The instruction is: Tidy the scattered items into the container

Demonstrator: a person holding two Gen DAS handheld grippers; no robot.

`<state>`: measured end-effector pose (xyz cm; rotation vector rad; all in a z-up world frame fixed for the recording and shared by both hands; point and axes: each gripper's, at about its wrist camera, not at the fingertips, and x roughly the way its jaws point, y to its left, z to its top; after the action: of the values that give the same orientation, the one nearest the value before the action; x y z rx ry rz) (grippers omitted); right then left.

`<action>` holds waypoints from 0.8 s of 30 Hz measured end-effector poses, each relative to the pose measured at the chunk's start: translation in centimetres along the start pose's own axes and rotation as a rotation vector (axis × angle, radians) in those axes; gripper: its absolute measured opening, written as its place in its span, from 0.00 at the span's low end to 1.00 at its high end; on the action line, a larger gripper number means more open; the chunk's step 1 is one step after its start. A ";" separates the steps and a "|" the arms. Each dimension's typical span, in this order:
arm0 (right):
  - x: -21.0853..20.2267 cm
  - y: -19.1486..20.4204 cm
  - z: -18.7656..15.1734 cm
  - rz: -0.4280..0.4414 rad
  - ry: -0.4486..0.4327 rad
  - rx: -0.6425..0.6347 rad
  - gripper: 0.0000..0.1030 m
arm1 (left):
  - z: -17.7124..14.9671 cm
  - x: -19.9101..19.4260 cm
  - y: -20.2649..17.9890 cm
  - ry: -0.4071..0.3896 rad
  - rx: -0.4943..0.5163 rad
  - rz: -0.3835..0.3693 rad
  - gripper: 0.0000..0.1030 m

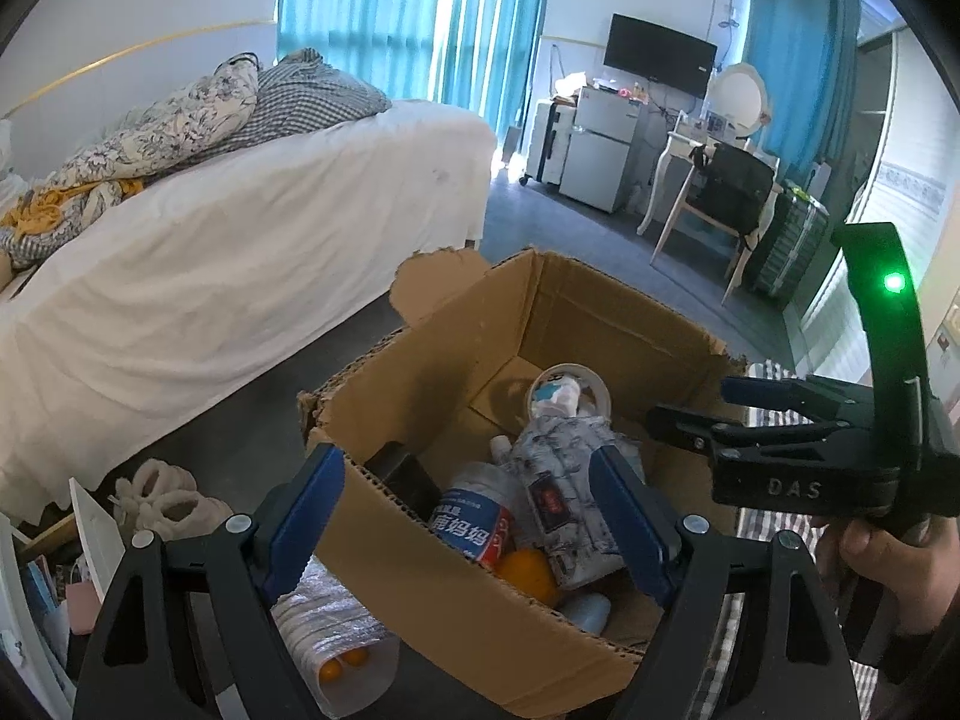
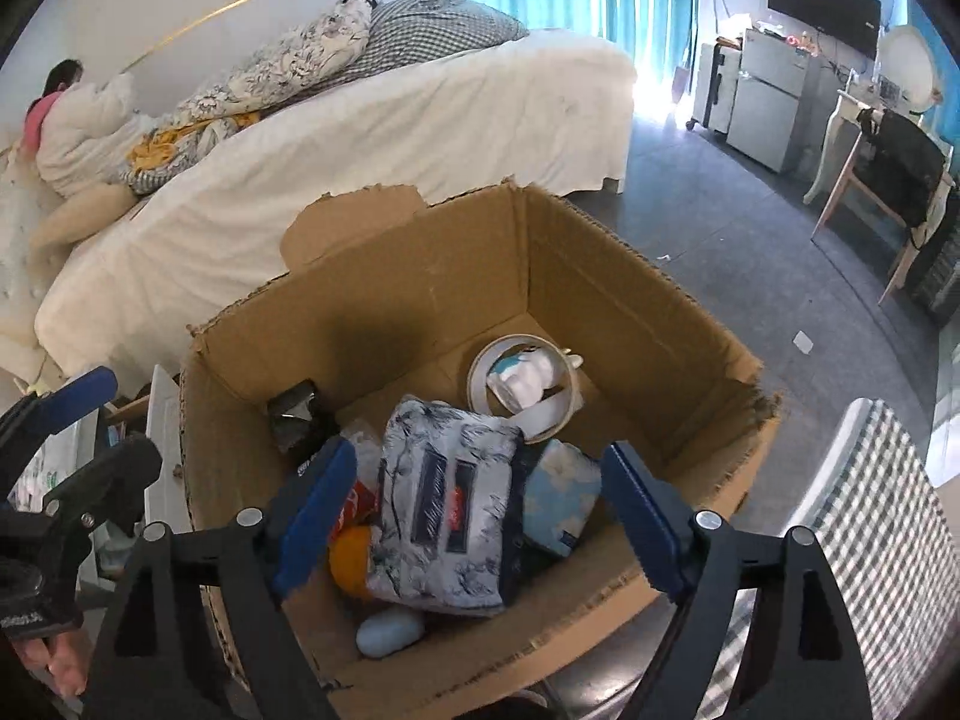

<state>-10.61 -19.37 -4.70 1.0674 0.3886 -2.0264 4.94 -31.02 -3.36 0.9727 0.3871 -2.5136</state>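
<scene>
An open cardboard box (image 1: 420, 576) (image 2: 432, 276) stands on the floor and holds several items: a floral tissue pack (image 1: 567, 480) (image 2: 444, 510), a white tape roll (image 1: 570, 387) (image 2: 525, 384), a bottle with a blue and red label (image 1: 480, 519), an orange (image 1: 528, 573) (image 2: 351, 558), a light blue soap-like piece (image 2: 390, 630) and a blue cloud-print pack (image 2: 558, 498). My left gripper (image 1: 474, 516) is open and empty over the box's near left side. My right gripper (image 2: 480, 510) is open and empty above the box; it also shows in the left wrist view (image 1: 690, 414).
A bag with silver lining and small oranges (image 1: 336, 630) lies left of the box. A white bed (image 1: 240, 252) stands behind it. Slippers (image 1: 162, 498) lie at the left. A checked cloth (image 2: 888, 540) is on the right. A chair (image 1: 720, 204) and fridge (image 1: 600, 138) stand far back.
</scene>
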 end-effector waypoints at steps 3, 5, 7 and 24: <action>-1.6 -1.0 -0.6 -0.017 -0.025 0.036 0.82 | 0.3 -0.4 -1.0 -0.012 0.017 -0.011 0.90; -2.9 -2.1 -1.0 -0.046 -0.038 0.062 0.82 | 0.4 -0.8 -1.8 -0.019 0.029 -0.021 0.91; -4.3 -3.2 -1.8 -0.078 -0.041 0.086 0.85 | 0.6 -1.2 -3.0 -0.029 0.043 -0.032 0.95; -21.3 -14.2 -14.9 -0.465 -0.162 0.381 0.95 | -0.9 -3.8 -19.6 -0.055 0.267 -0.227 1.00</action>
<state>-6.24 9.11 2.04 1.0955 0.1773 -2.6609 -1.24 -12.45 0.67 1.0025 0.1529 -2.8466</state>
